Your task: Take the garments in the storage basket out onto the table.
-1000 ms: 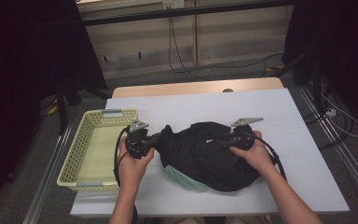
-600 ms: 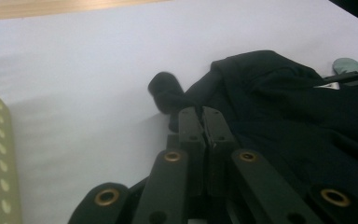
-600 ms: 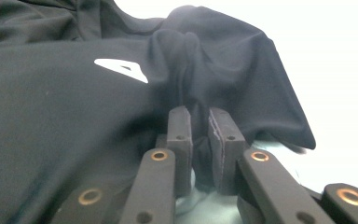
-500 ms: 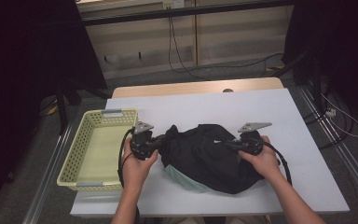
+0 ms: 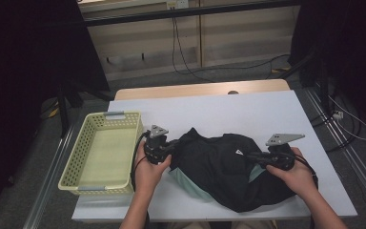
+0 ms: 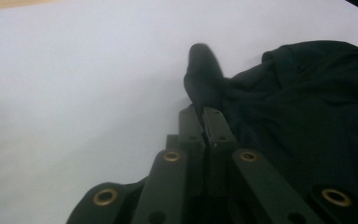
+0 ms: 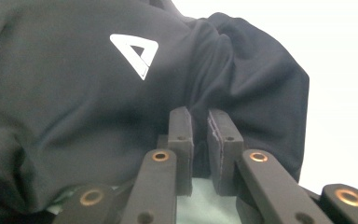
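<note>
The work in hand is the handling of a black garment (image 5: pixel 224 167) with a pale green lining, which lies crumpled on the white bench (image 5: pixel 248 109), just right of the yellow basket (image 5: pixel 100 148). The basket holds nothing.

Left gripper (image 5: pixel 164 149): positioned at the garment's left edge. In the left gripper view the fingers (image 6: pixel 216 126) are closed together, with a peak of black cloth pinched between them and standing up just beyond the tips. Grip state: clamped on the garment.

Right gripper (image 5: pixel 257 157): positioned at the garment's right side, well apart from the left gripper. Its jaws have just been closing. In the right gripper view the fingers (image 7: pixel 182 126) stand nearly together, with a narrow gap between them. A fold of black cloth lies at the tips, below a white triangular logo (image 7: pixel 135 52). The cloth appears to be caught there, so the grip is judged to be on the garment.

Progress, as a judgement: both edges of the garment are secured, and the cloth between the two grippers is partly drawn out sideways but is not flat; folds and the green lining remain exposed along the near edge. Spreading, folding or transfer to the basket is not yet done. The garment rests wholly on the bench.
</note>
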A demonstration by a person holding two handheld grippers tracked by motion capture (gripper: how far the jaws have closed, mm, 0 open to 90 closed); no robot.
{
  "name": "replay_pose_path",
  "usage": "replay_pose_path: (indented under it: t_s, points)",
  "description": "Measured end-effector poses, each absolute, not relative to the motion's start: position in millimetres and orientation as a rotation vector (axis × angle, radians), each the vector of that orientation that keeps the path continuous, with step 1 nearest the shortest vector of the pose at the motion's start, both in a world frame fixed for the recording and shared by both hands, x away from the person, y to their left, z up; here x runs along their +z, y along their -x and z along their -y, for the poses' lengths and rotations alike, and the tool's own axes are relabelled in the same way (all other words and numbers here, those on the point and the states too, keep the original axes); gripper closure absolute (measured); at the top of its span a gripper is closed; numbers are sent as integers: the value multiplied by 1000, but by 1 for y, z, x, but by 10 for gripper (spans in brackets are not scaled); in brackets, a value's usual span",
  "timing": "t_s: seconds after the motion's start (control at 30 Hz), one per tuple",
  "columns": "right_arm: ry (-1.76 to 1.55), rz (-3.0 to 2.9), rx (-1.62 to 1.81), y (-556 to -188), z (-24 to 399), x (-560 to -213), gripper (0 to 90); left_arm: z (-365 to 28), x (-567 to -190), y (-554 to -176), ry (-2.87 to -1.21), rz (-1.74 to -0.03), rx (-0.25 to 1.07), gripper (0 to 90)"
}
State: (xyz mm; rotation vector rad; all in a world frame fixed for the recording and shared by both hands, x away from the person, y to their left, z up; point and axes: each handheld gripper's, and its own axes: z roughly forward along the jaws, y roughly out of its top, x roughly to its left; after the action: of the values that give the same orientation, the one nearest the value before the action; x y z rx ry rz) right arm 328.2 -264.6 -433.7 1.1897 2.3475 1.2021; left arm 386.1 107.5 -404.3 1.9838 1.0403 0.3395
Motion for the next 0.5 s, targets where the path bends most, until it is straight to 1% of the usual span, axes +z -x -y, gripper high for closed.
replay_pose_path:
  t_s: [0.07, 0.1, 0.17, 0.2, 0.27, 0.33, 0.43, 0.47, 0.5]
  points:
    - [-1197, -2324, 1207, -330, 263, -434, 774, -107, -405, -386, -1988, -1042, 331, 877]
    - [-1205, -2317, 1212, -332, 263, -434, 744, -107, -405, -386, -1987, -1041, 332, 876]
    - [-1211, -2297, 1194, -334, 262, -433, 657, -108, -405, -387, -1982, -1041, 335, 877]
    - [-1216, -2290, 1200, -335, 263, -432, 645, -109, -405, -387, -1980, -1043, 338, 877]
    - [-1222, -2270, 1206, -338, 265, -430, 545, -111, -405, -388, -1982, -1044, 340, 877]
    - [-1224, -2256, 1213, -343, 270, -427, 539, -112, -405, -388, -1982, -1050, 349, 877]
    - [-1241, -2208, 1236, -349, 278, -421, 462, -113, -405, -389, -1979, -1056, 362, 877]
    - [-1250, -2186, 1218, -352, 279, -420, 445, -114, -404, -390, -1977, -1059, 359, 877]
    - [-1255, -2178, 1186, -355, 278, -420, 448, -115, -404, -390, -1977, -1060, 359, 877]
